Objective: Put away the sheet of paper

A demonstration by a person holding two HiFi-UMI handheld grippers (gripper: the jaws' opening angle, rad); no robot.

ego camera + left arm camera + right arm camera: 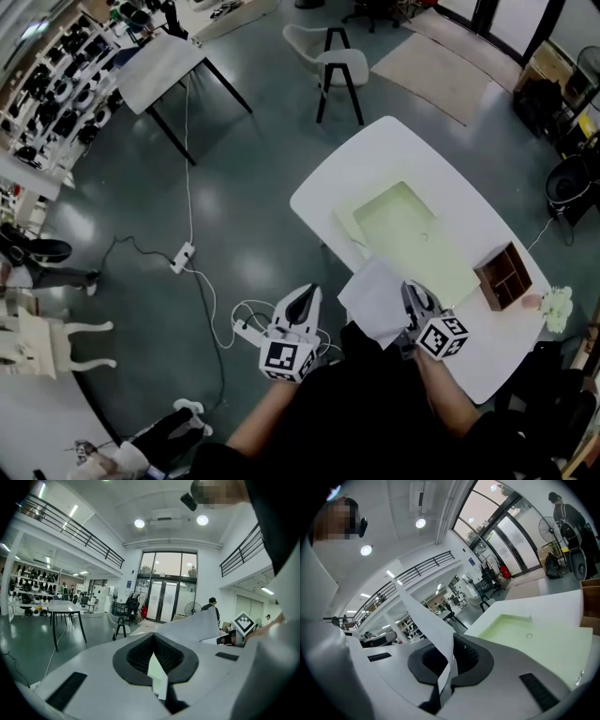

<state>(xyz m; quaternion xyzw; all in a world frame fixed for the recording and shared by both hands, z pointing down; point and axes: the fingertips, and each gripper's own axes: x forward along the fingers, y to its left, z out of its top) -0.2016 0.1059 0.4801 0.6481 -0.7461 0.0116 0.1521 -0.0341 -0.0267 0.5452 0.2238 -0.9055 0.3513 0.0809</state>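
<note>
One white, rounded worktop [403, 150] carries a pale green shallow tray [412, 234]. The white sheet of paper [377, 300] stands over the worktop's near edge, clamped in the right tongs [412, 298]. The left tongs [307, 296], off the worktop's left side, are closed.

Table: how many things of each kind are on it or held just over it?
Green folder: 1
Wooden box: 1
Fluffy white thing: 1
Sheet of paper: 1, pinched in the right gripper
Total: 4
</note>
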